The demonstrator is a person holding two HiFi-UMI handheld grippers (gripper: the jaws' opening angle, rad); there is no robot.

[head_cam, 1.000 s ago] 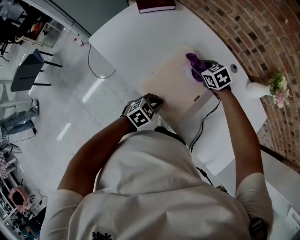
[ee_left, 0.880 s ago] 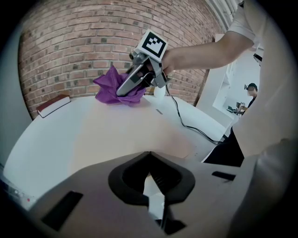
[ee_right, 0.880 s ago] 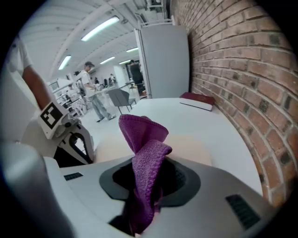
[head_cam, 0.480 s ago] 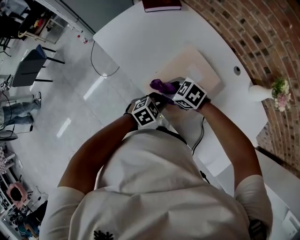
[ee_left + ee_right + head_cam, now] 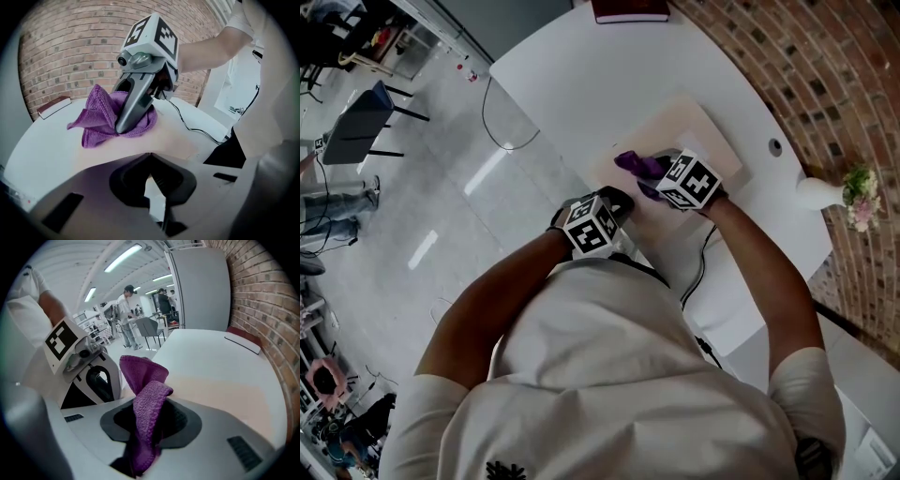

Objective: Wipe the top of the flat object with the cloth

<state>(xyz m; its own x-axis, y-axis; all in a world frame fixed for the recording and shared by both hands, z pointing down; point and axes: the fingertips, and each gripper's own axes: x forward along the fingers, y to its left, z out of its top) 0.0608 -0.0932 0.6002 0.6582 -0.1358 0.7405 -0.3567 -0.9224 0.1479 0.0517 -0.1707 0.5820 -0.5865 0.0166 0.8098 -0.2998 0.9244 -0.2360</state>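
My right tool (image 5: 150, 405) is clenched on the cloth (image 5: 145, 376). The purple fold runs up out of the jaws along their line and ends in a loose peak pointing ahead. Seen from the left gripper view, that tool (image 5: 123, 125) leans down and presses the cloth (image 5: 96, 117) onto the board (image 5: 164, 136), with the bunched folds spilling left of its tips. In the head view the cloth (image 5: 630, 161) trails from the right tool (image 5: 654, 176) toward the floor side of the board (image 5: 698, 127), near the board's near-left edge.

My left tool (image 5: 150, 157) is clenched, tips meeting, with nothing I can make out between them. It sits at the board's near edge, just beside the right one (image 5: 614, 199).

The pale flat board lies skewed on the white tabletop (image 5: 581, 66), one corner pointing at the brick wall (image 5: 825, 75). A cable (image 5: 705, 248) runs off its near side. A red book (image 5: 628, 9) lies at the far end, and a vase (image 5: 820, 187) stands by the wall.
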